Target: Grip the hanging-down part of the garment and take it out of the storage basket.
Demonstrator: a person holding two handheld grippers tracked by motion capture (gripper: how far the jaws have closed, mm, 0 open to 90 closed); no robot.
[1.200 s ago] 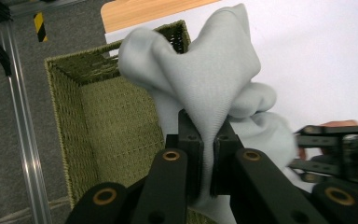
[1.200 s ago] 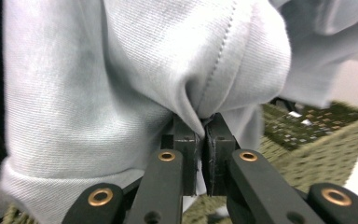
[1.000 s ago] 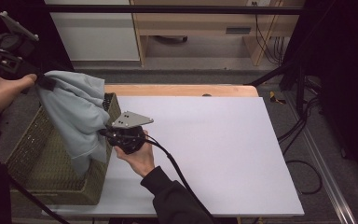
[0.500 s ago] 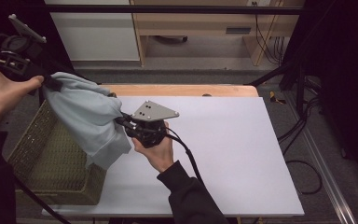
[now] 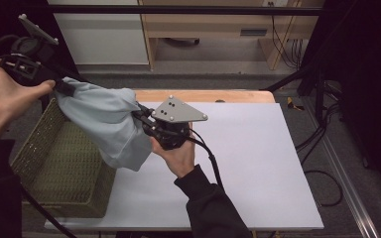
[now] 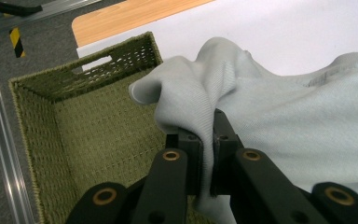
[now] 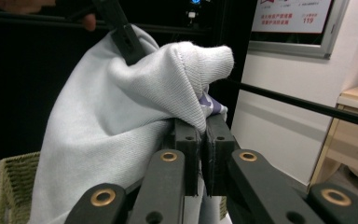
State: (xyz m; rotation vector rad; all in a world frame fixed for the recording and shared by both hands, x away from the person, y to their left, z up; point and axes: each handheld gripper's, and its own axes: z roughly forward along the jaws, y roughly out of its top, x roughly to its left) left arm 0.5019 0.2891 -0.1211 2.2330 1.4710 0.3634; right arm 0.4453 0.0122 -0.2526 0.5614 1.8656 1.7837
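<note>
In the high view I see the pale blue-grey knitted garment (image 5: 110, 124) hanging in the air at centre left of the frame, stretched between my two tongs. It hangs above the right-hand wall of the olive-green woven basket (image 5: 59, 168), and its lower fold droops over that wall's rim near the white surface (image 5: 258, 163). I cannot tell whether the cloth touches the rim.

The left tongs (image 5: 63, 87) sit at the upper left of the high view, held in my left hand (image 5: 2, 99), and grip the garment's upper left end. In the left gripper view (image 6: 207, 154) the jaws are pressed close together with a fold of the ribbed cloth (image 6: 284, 116) pinched between them. The basket's interior (image 6: 98, 135) lies below and to the left in that frame.

The right tongs (image 5: 141, 119) are at the centre of the high view, under their grey three-cornered plate, with my right hand (image 5: 178, 153) beneath. They grip the garment's right end. In the right gripper view (image 7: 203, 140) the jaws stand nearly closed on a ribbed hem of the garment (image 7: 121, 121), with a patch of purple-and-white cloth showing just above the right jaw. The left tongs (image 7: 123, 35) appear at the upper left of that frame, clamped on the same cloth. A corner of the basket (image 7: 14, 186) shows at lower left.

The rest of the white surface, to the right of my right forearm, carries nothing. A strip of bare wood (image 5: 213, 95) borders its far edge.
</note>
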